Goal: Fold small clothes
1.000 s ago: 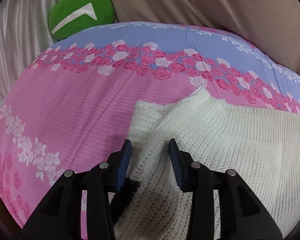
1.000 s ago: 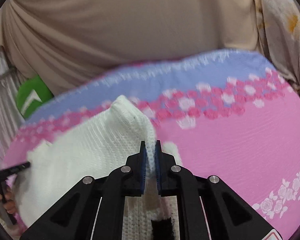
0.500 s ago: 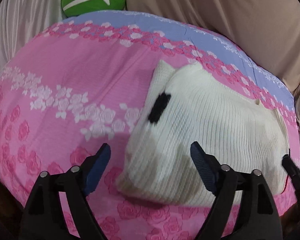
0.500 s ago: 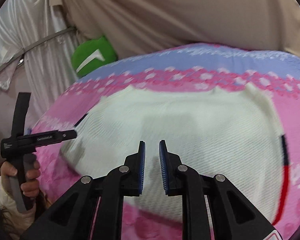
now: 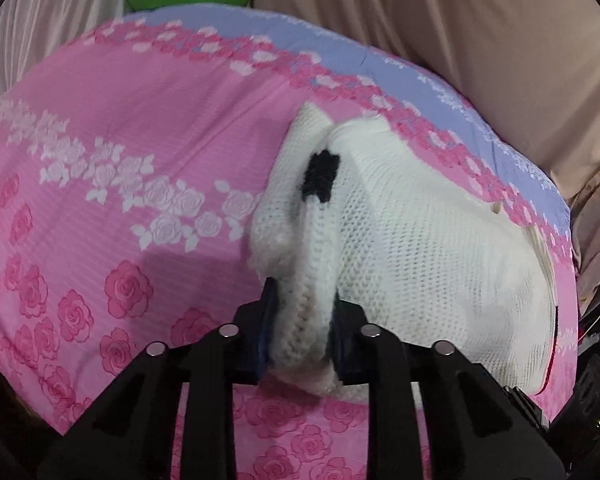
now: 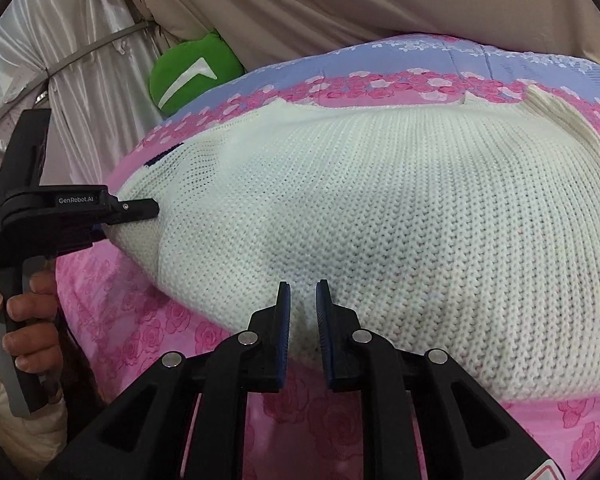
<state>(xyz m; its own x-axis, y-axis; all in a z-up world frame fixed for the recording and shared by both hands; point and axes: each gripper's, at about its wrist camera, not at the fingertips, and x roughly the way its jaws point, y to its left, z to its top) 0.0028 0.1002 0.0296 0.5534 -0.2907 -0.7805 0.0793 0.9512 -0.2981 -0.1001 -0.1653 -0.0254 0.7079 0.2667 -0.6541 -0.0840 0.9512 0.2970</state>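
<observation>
Sweater point(image 6: 380, 220) on bedspread point(image 5: 120, 140), cushion point(image 6: 188, 72) behind

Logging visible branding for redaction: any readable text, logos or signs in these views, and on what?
"GenRobot.AI": on the left tool, right wrist view.
Small white print at its far left edge: cut off, unreadable.
Label corner at the frame bottom: unreadable.
Green cushion: white chevron mark, no lettering.

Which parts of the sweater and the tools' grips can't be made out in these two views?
- Sweater front: turned down on the bedsheet, both views.
- Right tool grip: knit sits between the pads, contact unclear.
- Sweater's near edge: behind the left tool, left view.
</observation>
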